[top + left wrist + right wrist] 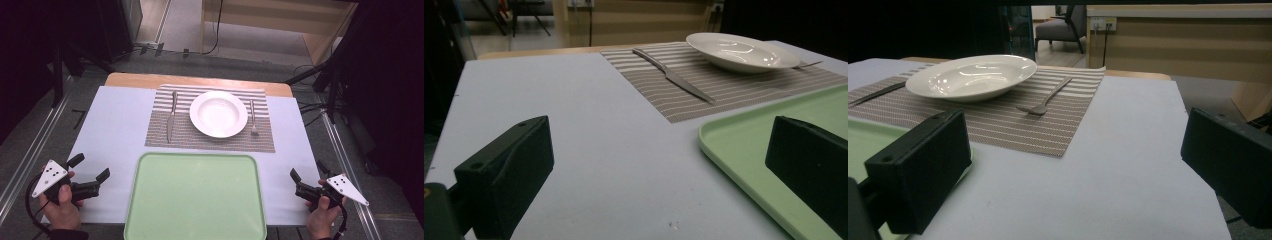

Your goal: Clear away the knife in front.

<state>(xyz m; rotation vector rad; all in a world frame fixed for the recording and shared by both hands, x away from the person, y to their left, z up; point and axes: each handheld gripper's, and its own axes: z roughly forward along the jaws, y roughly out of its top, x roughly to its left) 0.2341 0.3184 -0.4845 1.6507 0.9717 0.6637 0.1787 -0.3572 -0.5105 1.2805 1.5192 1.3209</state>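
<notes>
A white deep plate (218,113) (741,51) (971,76) sits on a striped placemat (210,135) (724,85) (1013,120) at the table's far middle. A knife (171,116) (672,76) lies left of the plate and a fork (253,118) (1044,100) lies right of it. An empty green tray (196,197) (774,135) lies in front of the mat. My left gripper (90,168) (659,170) rests open at the near left, beside the tray. At the near right my right gripper (307,176) (1073,170) is open too, nothing between its jaws.
A pale blue sheet (115,130) covers the table, with its wooden edge (130,79) showing at the back. Metal rails (30,150) run along both sides on the floor. Stands and cables (320,75) crowd the far right.
</notes>
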